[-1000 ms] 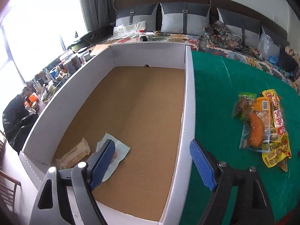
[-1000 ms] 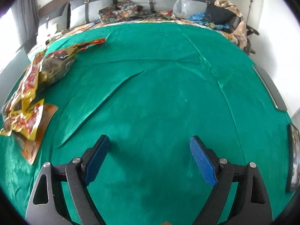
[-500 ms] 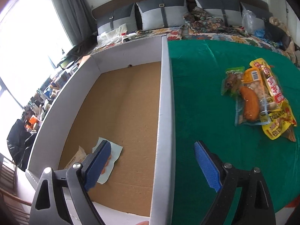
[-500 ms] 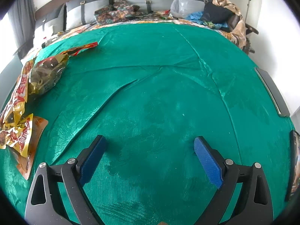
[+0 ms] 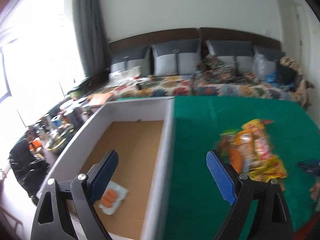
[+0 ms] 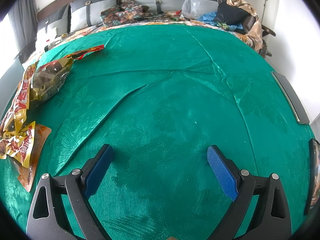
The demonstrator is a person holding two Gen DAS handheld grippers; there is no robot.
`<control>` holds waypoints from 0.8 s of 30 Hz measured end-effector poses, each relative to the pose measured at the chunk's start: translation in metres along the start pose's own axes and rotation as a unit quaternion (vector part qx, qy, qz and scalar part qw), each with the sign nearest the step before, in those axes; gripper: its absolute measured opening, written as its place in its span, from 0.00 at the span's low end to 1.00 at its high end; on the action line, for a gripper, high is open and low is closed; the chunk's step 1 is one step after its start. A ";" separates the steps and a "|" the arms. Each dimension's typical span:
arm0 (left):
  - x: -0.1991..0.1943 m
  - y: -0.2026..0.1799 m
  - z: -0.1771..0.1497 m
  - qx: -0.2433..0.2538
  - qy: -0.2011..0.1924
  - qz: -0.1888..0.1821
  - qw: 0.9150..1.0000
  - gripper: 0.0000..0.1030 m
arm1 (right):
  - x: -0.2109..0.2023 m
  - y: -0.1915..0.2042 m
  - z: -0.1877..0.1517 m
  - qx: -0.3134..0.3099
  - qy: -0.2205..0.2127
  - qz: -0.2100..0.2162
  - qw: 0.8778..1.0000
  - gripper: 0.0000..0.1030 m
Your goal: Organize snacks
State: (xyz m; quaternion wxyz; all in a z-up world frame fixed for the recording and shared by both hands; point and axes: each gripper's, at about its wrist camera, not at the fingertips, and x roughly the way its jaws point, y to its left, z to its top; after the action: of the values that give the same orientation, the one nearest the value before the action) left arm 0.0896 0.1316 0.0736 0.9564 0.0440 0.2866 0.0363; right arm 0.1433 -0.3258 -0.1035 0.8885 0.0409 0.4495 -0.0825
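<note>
White box (image 5: 167,140) under left gripper (image 5: 163,173), wide apart, empty; sausage pack (image 5: 112,197) inside by left jaw. Snack pile (image 5: 254,154) beyond right jaw: light, crinkly, slippery, so pinch edge seam. Right gripper (image 6: 160,170) spread, empty; snack bags (image 6: 24,108) far left.

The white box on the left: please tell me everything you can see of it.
The white box is a large, shallow, open tray with plain white walls and a brown floor that looks like cardboard. It sits level beside the green cloth, its right wall along the cloth's edge. Inside, near the front left corner, lies one clear packet of small orange sausages. The rest of the visible floor is bare.
</note>
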 end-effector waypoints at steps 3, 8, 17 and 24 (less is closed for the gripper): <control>-0.012 -0.025 -0.002 0.013 0.001 -0.048 0.999 0.88 | 0.000 0.000 0.000 0.000 0.000 0.000 1.000 0.94; -0.005 -0.075 -0.023 0.031 0.046 -0.124 0.991 0.89 | 0.000 0.000 0.001 0.000 0.000 0.000 1.000 0.94; 0.061 -0.120 -0.100 0.006 0.179 -0.146 0.973 0.90 | 0.000 0.000 0.001 0.001 0.000 -0.001 1.000 0.94; 0.096 -0.136 -0.136 0.050 0.207 -0.104 0.972 0.90 | 0.000 0.000 0.001 0.001 0.000 -0.001 1.000 0.94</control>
State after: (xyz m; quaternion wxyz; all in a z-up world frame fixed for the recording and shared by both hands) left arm 0.1005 0.0141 -0.1059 0.8716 0.0530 0.4823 -0.0691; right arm 0.1440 -0.3256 -0.1032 0.8884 0.0415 0.4495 -0.0837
